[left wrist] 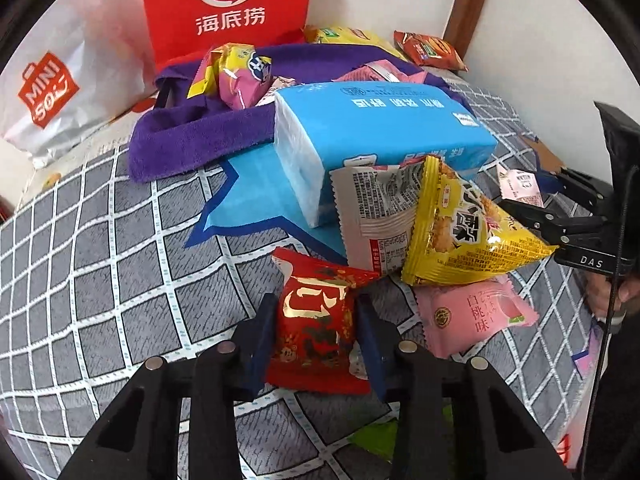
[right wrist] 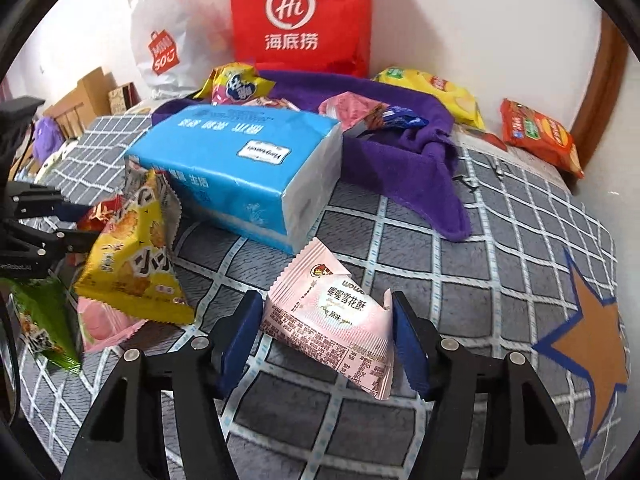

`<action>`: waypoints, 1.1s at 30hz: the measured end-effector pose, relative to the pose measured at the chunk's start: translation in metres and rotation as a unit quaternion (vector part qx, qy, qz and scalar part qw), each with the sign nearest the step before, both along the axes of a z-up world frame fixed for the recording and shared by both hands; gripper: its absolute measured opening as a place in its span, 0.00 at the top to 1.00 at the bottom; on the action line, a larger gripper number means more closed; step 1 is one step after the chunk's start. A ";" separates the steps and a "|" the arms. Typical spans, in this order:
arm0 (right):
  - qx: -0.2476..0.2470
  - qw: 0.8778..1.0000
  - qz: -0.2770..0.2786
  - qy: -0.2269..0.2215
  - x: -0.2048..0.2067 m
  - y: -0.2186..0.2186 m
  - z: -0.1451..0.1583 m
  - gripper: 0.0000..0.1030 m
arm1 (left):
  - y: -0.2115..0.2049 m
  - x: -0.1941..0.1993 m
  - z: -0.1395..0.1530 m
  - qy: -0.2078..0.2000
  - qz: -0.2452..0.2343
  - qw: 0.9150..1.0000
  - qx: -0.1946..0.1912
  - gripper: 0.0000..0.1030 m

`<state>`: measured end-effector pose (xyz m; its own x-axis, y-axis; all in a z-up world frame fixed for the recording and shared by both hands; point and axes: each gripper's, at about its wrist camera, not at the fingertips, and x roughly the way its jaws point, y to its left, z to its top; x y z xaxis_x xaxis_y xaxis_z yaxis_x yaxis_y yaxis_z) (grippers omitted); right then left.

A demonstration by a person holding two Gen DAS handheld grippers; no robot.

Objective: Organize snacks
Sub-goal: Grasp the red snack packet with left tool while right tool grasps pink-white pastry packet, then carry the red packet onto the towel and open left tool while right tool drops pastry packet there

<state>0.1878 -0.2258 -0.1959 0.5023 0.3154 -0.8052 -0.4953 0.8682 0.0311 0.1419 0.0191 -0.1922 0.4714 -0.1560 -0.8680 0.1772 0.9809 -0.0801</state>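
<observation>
While left tongs point(left wrist: 316, 332) clamp the red snack packet point(left wrist: 316, 320) on both sides, right tongs point(right wrist: 326, 336) straddle the pale pink snack packet point(right wrist: 332, 316), pads touching its edges; grip tightness there: cannot tell. Both packets lie on the grey checked bed cover point(right wrist: 460, 280), near its front edge. Yellow snack bag point(left wrist: 452, 224) leans on the blue tissue pack point(left wrist: 380, 136). Purple towel point(right wrist: 400, 152) holds more snacks toward the back edge, by the red bag point(right wrist: 300, 12).
</observation>
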 end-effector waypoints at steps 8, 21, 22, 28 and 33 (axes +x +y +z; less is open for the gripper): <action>0.021 0.999 -0.032 -0.029 0.003 -0.011 0.043 0.38 | 0.032 -0.009 0.033 -0.024 0.032 0.999 -0.020 0.65; 0.047 0.996 -0.038 -0.068 0.070 0.035 0.102 0.38 | 0.060 0.064 0.096 -0.054 0.075 0.994 -0.062 0.65; 0.047 0.996 -0.038 -0.070 0.079 0.039 0.104 0.38 | 0.059 0.070 0.097 -0.055 0.076 0.994 -0.062 0.65; 0.038 0.996 -0.045 -0.069 0.127 0.051 0.097 0.38 | 0.066 0.115 0.086 -0.046 0.089 0.993 -0.066 0.65; 0.019 0.997 -0.060 -0.050 0.159 0.053 0.070 0.38 | 0.072 0.142 0.064 -0.028 0.101 0.991 -0.078 0.64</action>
<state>0.3465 -0.1726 -0.1255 0.6152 0.2774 -0.7380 -0.3904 0.9204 0.0205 0.2837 0.0915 -0.1283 0.5529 -0.1850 -0.8125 -0.0124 0.9731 -0.2300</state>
